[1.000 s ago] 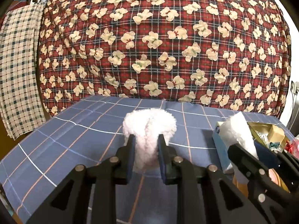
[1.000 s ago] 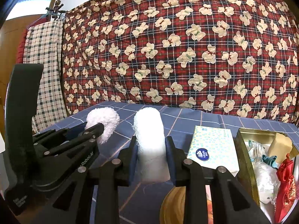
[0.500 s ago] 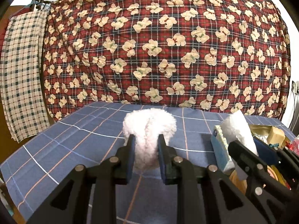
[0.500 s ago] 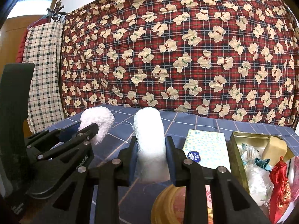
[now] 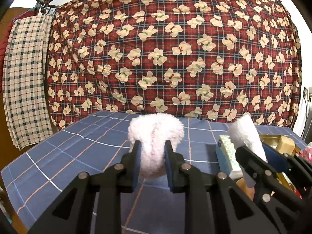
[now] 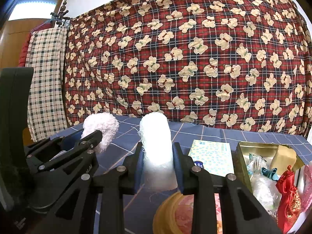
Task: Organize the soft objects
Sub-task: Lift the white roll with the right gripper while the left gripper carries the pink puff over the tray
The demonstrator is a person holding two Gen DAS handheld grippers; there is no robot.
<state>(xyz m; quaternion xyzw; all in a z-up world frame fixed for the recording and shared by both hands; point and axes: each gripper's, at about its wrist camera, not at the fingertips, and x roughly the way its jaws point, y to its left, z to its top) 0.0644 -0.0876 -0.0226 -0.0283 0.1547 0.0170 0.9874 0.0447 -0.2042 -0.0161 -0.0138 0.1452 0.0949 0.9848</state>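
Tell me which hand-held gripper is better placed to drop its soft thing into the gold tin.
Right, probably. The right hand-held gripper holds the white roll close beside the gold tin; the left hand-held gripper, clamping the fluffy pink ball, sits farther away, beyond the right one.

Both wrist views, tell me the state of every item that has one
left gripper: shut on fluffy pink piece, held up
right gripper: shut on white cloth roll, upright
gold tin: open, filled
tissue box: lying flat
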